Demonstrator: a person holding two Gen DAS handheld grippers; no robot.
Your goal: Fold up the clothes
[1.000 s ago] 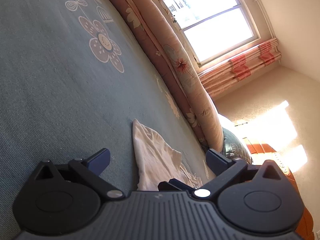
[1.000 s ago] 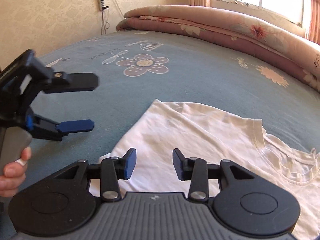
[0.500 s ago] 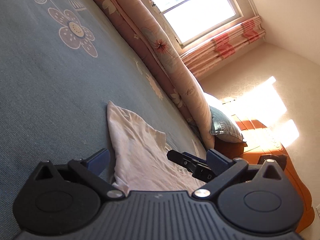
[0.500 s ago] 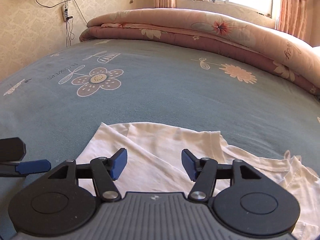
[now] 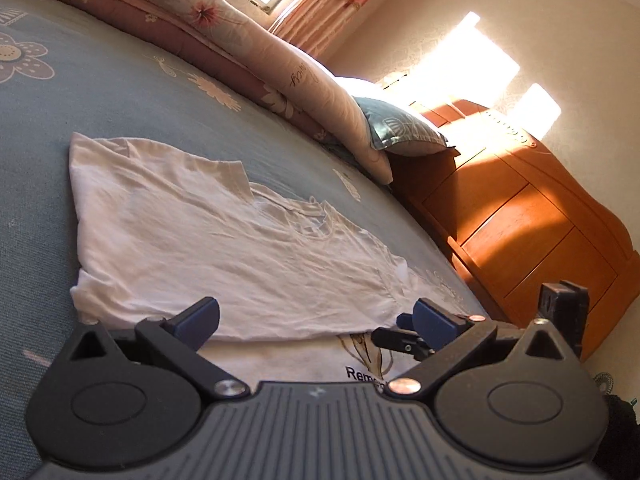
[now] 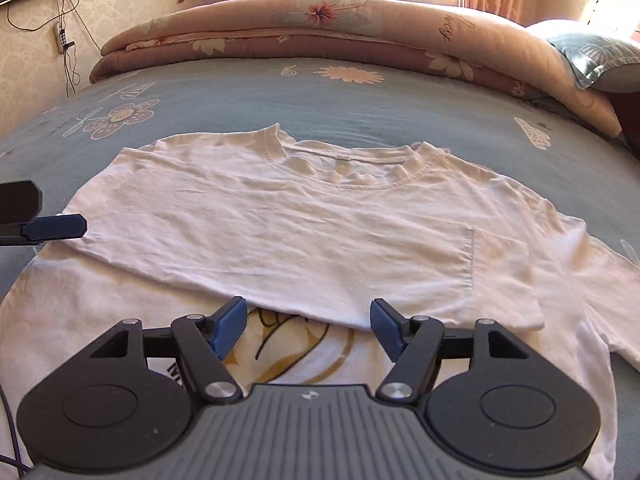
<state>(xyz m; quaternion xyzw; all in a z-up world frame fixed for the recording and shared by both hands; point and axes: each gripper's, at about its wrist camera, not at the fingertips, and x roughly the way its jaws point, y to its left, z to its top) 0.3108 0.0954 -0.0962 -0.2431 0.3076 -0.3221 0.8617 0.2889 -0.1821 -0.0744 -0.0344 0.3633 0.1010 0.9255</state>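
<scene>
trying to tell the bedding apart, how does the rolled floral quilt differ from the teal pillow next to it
The rolled floral quilt is pink and mauve with big flowers; the teal pillow is blue-green with a pale line print. The quilt runs long across the far side of the bed; the pillow is short and sits only at its right end. The quilt is rolled in layers; the pillow is one plump piece. Both are soft bedding beyond the white t-shirt.

A white cotton T-shirt [image 6: 304,220] lay flat on the blue flower-printed bedspread [image 6: 360,100], its upper part folded down over its printed front, with a rolled pink floral quilt [image 6: 320,32] behind it and a blue-grey pillow [image 6: 600,60] at the quilt's right end.
</scene>
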